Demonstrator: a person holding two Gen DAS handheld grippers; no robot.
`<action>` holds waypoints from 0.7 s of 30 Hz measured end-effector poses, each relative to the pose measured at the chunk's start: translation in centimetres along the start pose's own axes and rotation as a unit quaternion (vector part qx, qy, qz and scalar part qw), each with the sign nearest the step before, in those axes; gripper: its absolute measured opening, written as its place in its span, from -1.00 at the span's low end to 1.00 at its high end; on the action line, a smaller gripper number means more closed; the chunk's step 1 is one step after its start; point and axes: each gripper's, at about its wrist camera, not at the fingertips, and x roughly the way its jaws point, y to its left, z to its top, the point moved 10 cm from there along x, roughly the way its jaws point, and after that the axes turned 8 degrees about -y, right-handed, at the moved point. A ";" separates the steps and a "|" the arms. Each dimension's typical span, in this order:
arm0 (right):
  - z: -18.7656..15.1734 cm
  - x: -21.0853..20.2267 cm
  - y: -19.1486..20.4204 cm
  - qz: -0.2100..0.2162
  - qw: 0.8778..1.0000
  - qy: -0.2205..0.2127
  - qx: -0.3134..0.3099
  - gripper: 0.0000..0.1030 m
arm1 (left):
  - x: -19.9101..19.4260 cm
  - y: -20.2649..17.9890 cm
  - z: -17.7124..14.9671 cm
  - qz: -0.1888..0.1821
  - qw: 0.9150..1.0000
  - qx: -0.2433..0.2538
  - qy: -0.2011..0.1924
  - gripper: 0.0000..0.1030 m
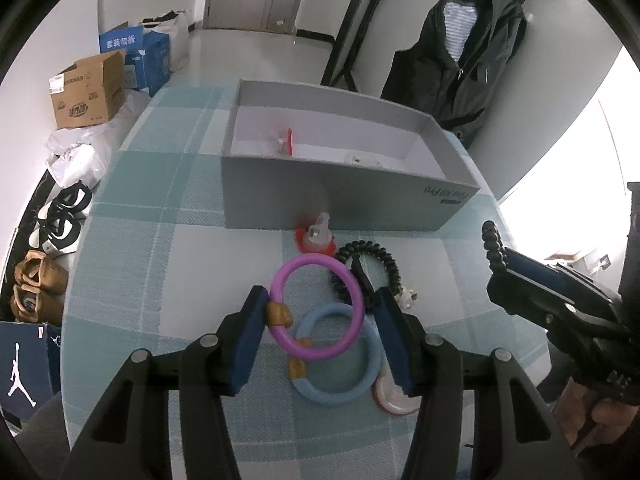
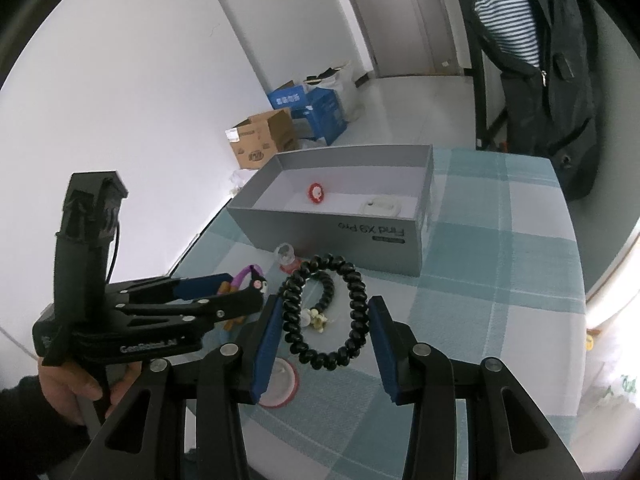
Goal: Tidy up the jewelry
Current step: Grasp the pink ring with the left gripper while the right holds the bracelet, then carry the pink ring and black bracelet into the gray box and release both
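Note:
My left gripper (image 1: 320, 308) is shut on a purple bangle (image 1: 320, 276) with a gold clasp, its pads touching both sides of the ring. A blue bangle (image 1: 340, 394) lies under it on the checked cloth. My right gripper (image 2: 323, 312) is shut on a black beaded bracelet (image 2: 354, 300) and holds it above the table; it shows at the right edge of the left wrist view (image 1: 494, 248). A grey open box (image 1: 348, 196) stands behind, holding a red ornament (image 1: 289, 141) and a white item (image 1: 360, 159).
A red-and-clear ring ornament (image 1: 316, 238) sits against the box front. A black coiled band (image 1: 384, 266), a small white flower piece (image 1: 408, 296) and a clear round lid (image 1: 394, 398) lie nearby. Cardboard boxes (image 1: 88, 88) and shoes (image 1: 60, 220) are on the floor left.

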 end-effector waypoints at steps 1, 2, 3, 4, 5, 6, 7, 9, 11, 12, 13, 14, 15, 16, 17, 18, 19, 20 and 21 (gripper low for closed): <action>0.1 -0.1 -0.1 -0.001 1.000 -0.001 0.002 -0.19 | -0.3 -0.2 0.2 -0.001 1.000 0.002 -0.005 -0.05; 0.4 -0.3 -0.2 -0.001 1.000 -0.003 0.004 -0.19 | -0.5 -0.3 0.3 -0.001 1.000 0.004 -0.009 -0.05; 0.6 -0.4 -0.3 -0.001 1.000 -0.005 0.005 -0.19 | -0.8 -0.4 0.5 0.001 1.000 0.007 -0.016 -0.05; 0.9 -0.5 -0.3 -0.001 1.000 -0.008 0.007 -0.19 | -1.1 -0.5 0.7 0.005 1.000 0.010 -0.023 -0.05; 1.3 -0.6 -0.4 -0.001 1.000 -0.011 0.011 -0.19 | -1.5 -0.6 1.1 0.013 0.999 0.016 -0.033 -0.05; 1.6 -0.8 -0.5 0.000 1.000 -0.014 0.015 -0.19 | -1.8 -0.5 1.4 0.017 0.999 0.020 -0.039 -0.05; 2.0 -0.8 -0.6 -0.001 1.000 -0.016 0.018 -0.19 | -2.1 -0.7 1.7 0.018 0.999 0.022 -0.045 -0.05; 2.5 -0.9 -0.8 -0.002 1.000 -0.018 0.021 -0.19 | -2.4 -0.9 2.3 0.016 0.998 0.019 -0.053 -0.05; 3.3 -0.9 -0.8 -0.003 1.000 -0.018 0.022 -0.19 | -2.6 -1.0 3.0 0.013 0.998 0.014 -0.059 -0.05; 3.6 -0.9 -0.8 -0.003 1.000 -0.018 0.021 -0.19 | -2.6 -0.9 3.2 0.013 0.998 0.011 -0.061 -0.05; 4.1 -0.9 -0.8 -0.002 1.000 -0.018 0.019 -0.19 | -2.8 -0.9 3.7 0.012 0.998 0.010 -0.065 -0.05; 4.6 -0.9 -0.7 -0.003 1.000 -0.020 0.015 -0.19 | -2.8 -0.8 4.0 0.010 0.998 0.011 -0.067 -0.05; 5.2 -1.0 -0.6 -0.002 1.000 -0.023 0.011 -0.19 | -2.8 -0.8 4.4 0.007 0.998 0.011 -0.069 -0.05; 5.6 -0.9 -0.5 -0.001 1.000 -0.024 0.007 -0.19 | -3.0 -0.8 4.7 0.004 0.997 0.010 -0.073 -0.05; 6.2 -0.9 -0.4 0.001 1.000 -0.024 0.005 -0.19 | -3.1 -0.8 5.2 0.002 0.997 0.008 -0.077 -0.05; 6.6 -0.8 -0.3 0.003 1.000 -0.025 0.004 -0.19 | -3.2 -0.8 5.7 0.000 0.997 0.009 -0.080 -0.05; 7.2 -0.8 -0.2 0.006 1.000 -0.026 0.005 -0.19 | -3.2 -0.9 6.2 -0.003 0.996 0.010 -0.083 -0.05; 7.7 -0.7 -0.2 0.011 1.000 -0.027 0.007 -0.19 | -3.2 -1.0 6.6 -0.003 0.996 0.011 -0.085 -0.05; 8.2 -0.5 0.0 0.015 1.000 -0.026 0.007 -0.19 | -3.1 -1.0 7.1 -0.003 0.996 0.015 -0.088 -0.05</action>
